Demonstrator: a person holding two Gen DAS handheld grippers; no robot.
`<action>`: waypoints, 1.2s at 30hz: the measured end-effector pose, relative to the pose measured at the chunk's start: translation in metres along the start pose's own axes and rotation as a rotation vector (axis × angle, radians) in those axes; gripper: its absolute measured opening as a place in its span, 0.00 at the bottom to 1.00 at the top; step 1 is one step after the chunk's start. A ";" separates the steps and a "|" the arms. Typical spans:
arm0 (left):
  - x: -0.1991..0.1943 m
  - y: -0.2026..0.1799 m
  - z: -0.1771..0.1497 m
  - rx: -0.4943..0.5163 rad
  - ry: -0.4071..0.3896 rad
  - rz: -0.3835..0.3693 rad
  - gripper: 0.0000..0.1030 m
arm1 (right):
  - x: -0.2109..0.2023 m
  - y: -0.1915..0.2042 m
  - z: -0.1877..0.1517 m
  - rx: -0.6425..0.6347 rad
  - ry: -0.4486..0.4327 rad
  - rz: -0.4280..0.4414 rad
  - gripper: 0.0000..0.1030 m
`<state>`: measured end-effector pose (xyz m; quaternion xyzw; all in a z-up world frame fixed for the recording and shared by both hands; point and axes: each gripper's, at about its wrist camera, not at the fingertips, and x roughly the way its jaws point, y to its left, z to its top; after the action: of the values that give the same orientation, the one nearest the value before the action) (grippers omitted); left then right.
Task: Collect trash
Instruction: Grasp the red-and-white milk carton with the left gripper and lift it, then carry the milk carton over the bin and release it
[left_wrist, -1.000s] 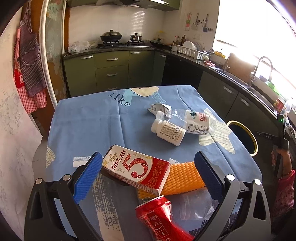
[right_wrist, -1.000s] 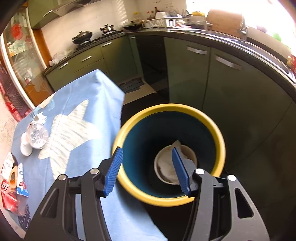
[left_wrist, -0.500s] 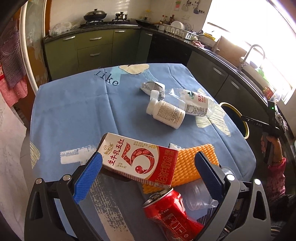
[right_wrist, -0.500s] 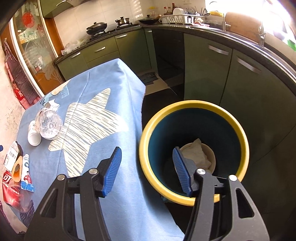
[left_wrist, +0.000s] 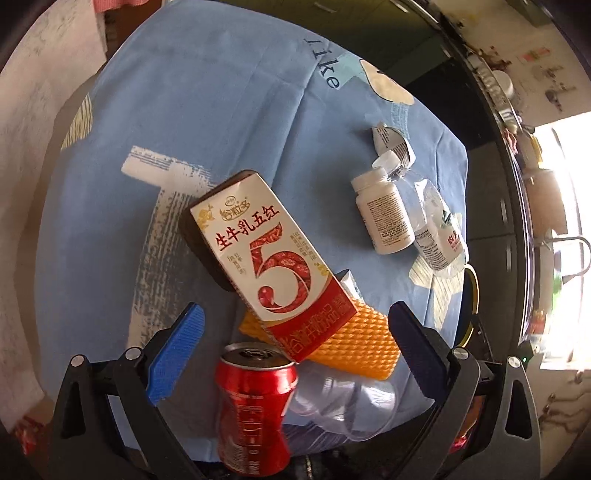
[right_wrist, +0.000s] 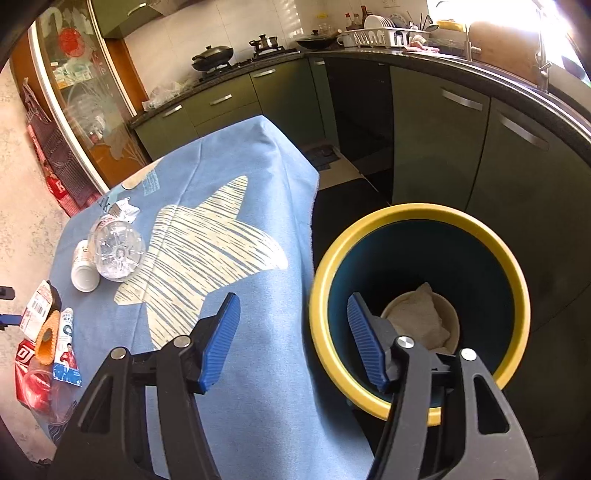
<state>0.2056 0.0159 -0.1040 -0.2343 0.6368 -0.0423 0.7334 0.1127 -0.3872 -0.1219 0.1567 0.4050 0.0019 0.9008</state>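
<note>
My left gripper (left_wrist: 293, 349) is open above trash on the blue tablecloth (left_wrist: 221, 122). Between its jaws lie a red can (left_wrist: 255, 402), a red-and-white milk carton (left_wrist: 269, 266), an orange foam net (left_wrist: 351, 343) and a crumpled clear cup (left_wrist: 343, 406). Farther off lie a white pill bottle (left_wrist: 384, 214), a clear water bottle (left_wrist: 436, 225) and a crushed wrapper (left_wrist: 391, 140). My right gripper (right_wrist: 293, 343) is open and empty, at the rim of the yellow-rimmed bin (right_wrist: 417, 221). A white paper bowl with tissue (right_wrist: 421, 321) lies in the bin.
The bin stands on the floor beside the table's edge, in front of green kitchen cabinets (right_wrist: 443, 140). The water bottle (right_wrist: 118, 251), pill bottle (right_wrist: 83, 266) and trash pile (right_wrist: 44, 332) show at the left of the right wrist view.
My left gripper has tilted down and come closer over the can and carton. My right gripper has drawn back and to the left from over the bin, still open.
</note>
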 end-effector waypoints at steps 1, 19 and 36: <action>0.002 -0.004 0.000 -0.021 -0.001 0.019 0.95 | 0.000 -0.001 0.000 0.005 -0.003 0.010 0.57; 0.031 -0.012 0.002 -0.045 0.060 0.189 0.54 | -0.006 -0.013 0.000 0.043 -0.070 0.101 0.58; 0.002 -0.017 -0.001 0.168 0.039 0.228 0.50 | -0.012 -0.010 -0.002 0.021 -0.051 0.088 0.58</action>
<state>0.2088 -0.0008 -0.0994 -0.0973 0.6678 -0.0162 0.7378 0.1021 -0.3980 -0.1175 0.1836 0.3746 0.0332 0.9082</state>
